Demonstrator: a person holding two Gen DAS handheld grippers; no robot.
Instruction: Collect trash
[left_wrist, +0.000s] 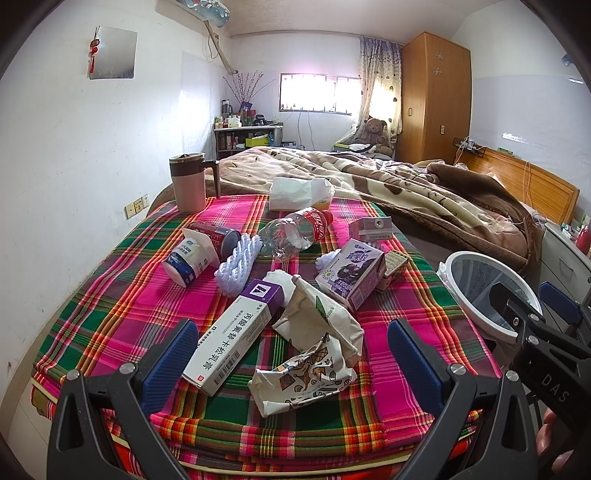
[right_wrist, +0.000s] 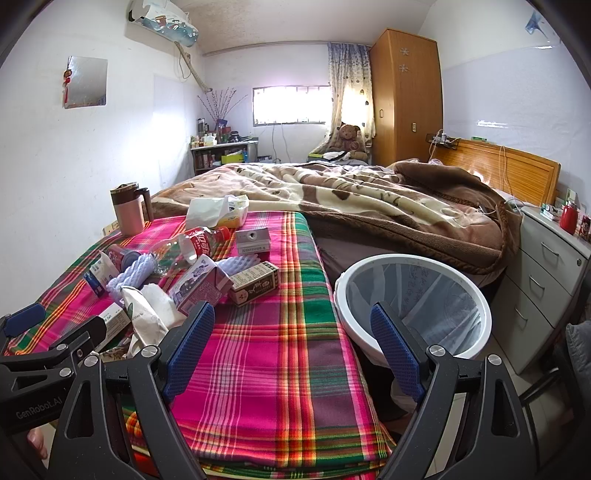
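Note:
Trash lies on a plaid cloth (left_wrist: 122, 314) over the bed end: a crumpled paper bag (left_wrist: 314, 347), a long white medicine box (left_wrist: 236, 339), a purple drink carton (left_wrist: 351, 275), a clear plastic bottle (left_wrist: 291, 232), a red can (left_wrist: 218, 236), a yogurt cup (left_wrist: 188, 258) and white foam netting (left_wrist: 238, 267). My left gripper (left_wrist: 291, 354) is open and empty, just short of the paper bag and medicine box. My right gripper (right_wrist: 291, 343) is open and empty over the cloth's right edge, beside a white bin (right_wrist: 417, 306) with a clear liner.
A pink mug (left_wrist: 188, 182) and a tissue pack (left_wrist: 295, 194) stand at the cloth's far edge. A brown blanket (right_wrist: 369, 206) covers the bed beyond. A grey drawer unit (right_wrist: 546, 273) stands right of the bin. A small brown box (right_wrist: 255, 282) lies near the carton.

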